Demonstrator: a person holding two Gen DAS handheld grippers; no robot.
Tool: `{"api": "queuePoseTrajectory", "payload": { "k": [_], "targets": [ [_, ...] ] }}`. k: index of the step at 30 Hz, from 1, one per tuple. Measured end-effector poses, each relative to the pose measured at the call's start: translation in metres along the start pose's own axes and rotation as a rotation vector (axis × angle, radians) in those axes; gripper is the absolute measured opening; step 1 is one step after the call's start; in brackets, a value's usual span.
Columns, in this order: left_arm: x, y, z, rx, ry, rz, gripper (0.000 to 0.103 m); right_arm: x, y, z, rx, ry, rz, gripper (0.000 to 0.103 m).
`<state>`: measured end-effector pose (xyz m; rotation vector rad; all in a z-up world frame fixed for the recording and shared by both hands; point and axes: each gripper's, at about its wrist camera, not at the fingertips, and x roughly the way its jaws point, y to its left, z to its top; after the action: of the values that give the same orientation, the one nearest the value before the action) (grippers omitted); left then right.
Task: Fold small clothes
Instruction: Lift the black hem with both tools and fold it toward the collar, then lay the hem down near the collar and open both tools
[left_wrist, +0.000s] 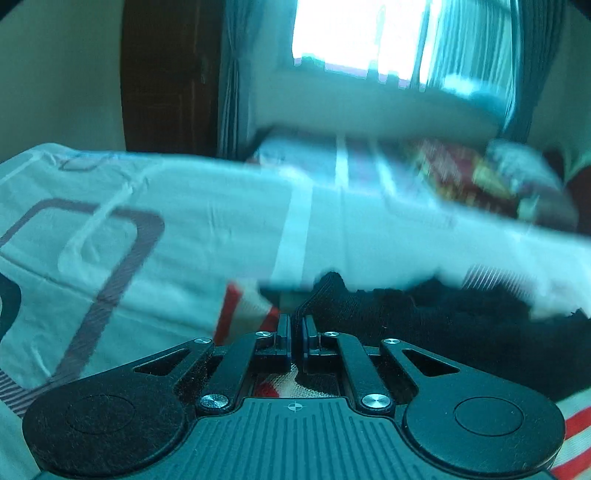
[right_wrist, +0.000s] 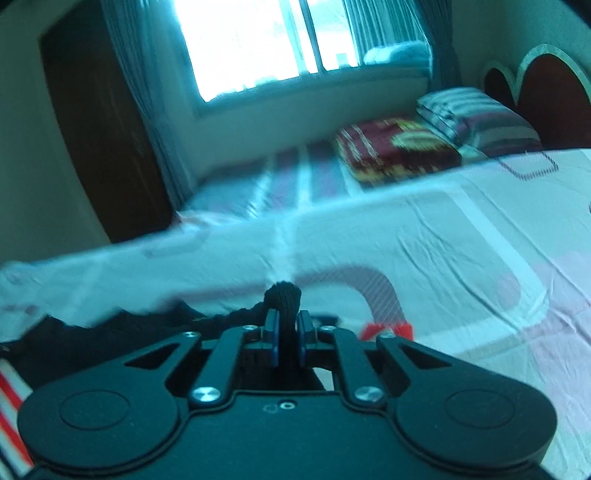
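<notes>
Both hand-held grippers clench one black knitted garment (left_wrist: 424, 317) over the bed (right_wrist: 443, 236): left hand-held gripper (left_wrist: 297, 325) pinches its edge, right hand-held gripper (right_wrist: 288, 325) a bunched fold.

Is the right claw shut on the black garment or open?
Shut on it: the right claw pinches a bunched fold of the black garment.

a bright window (right_wrist: 251, 48) beyond the bed (right_wrist: 461, 229), curtains (right_wrist: 147, 122) beside it (pillow (right_wrist: 476, 114) by the headboard (right_wrist: 546, 99)).

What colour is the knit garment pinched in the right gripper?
Black, ribbed knit garment, clearest in the right wrist view, clamped by the right gripper.
</notes>
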<state>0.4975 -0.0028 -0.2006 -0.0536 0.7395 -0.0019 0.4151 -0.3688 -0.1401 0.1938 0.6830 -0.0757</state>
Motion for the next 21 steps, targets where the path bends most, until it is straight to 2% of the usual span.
{"api": "queuePoseTrajectory", "payload": {
  "k": [1, 2, 3, 4, 6, 7, 10, 13, 16, 19, 21],
  "targets": [
    [0.002, -0.002, -0.004, 0.023, -0.004, 0.009, 0.006, 0.009, -0.002, -0.004, 0.003, 0.037, -0.005, 0.012],
    [0.0, -0.004, -0.005, 0.036, -0.018, 0.017, 0.006, 0.01, -0.003, -0.005, 0.004, 0.026, -0.008, 0.012],
    [-0.002, -0.005, -0.004, 0.037, -0.01, 0.019, 0.006, 0.009, -0.002, -0.004, 0.004, 0.025, -0.015, 0.019],
    [-0.004, -0.005, -0.002, 0.03, -0.002, 0.014, 0.006, 0.006, -0.002, -0.003, 0.008, 0.025, -0.015, 0.021],
    [-0.013, -0.002, 0.002, 0.016, 0.005, 0.002, 0.006, -0.005, -0.003, 0.0, 0.028, 0.01, -0.001, 0.036],
    [-0.02, 0.0, 0.003, 0.009, -0.003, -0.003, 0.006, -0.013, -0.004, 0.002, 0.037, -0.007, 0.006, 0.037],
    [-0.042, -0.003, 0.002, 0.004, -0.024, -0.045, 0.006, -0.037, 0.008, 0.005, 0.015, -0.038, 0.059, 0.038],
    [-0.057, -0.027, -0.003, 0.086, -0.03, -0.108, 0.006, -0.047, 0.039, 0.0, -0.065, -0.013, 0.133, 0.038],
    [-0.051, -0.057, -0.008, 0.151, -0.007, -0.148, 0.006, -0.04, 0.073, -0.008, -0.135, 0.023, 0.183, 0.039],
    [-0.031, -0.073, -0.009, 0.138, 0.038, -0.148, 0.006, -0.025, 0.095, -0.01, -0.15, 0.05, 0.202, 0.039],
    [-0.014, -0.073, -0.012, 0.136, 0.06, -0.11, 0.006, -0.01, 0.102, -0.016, -0.188, 0.086, 0.169, 0.037]
  ]
}}
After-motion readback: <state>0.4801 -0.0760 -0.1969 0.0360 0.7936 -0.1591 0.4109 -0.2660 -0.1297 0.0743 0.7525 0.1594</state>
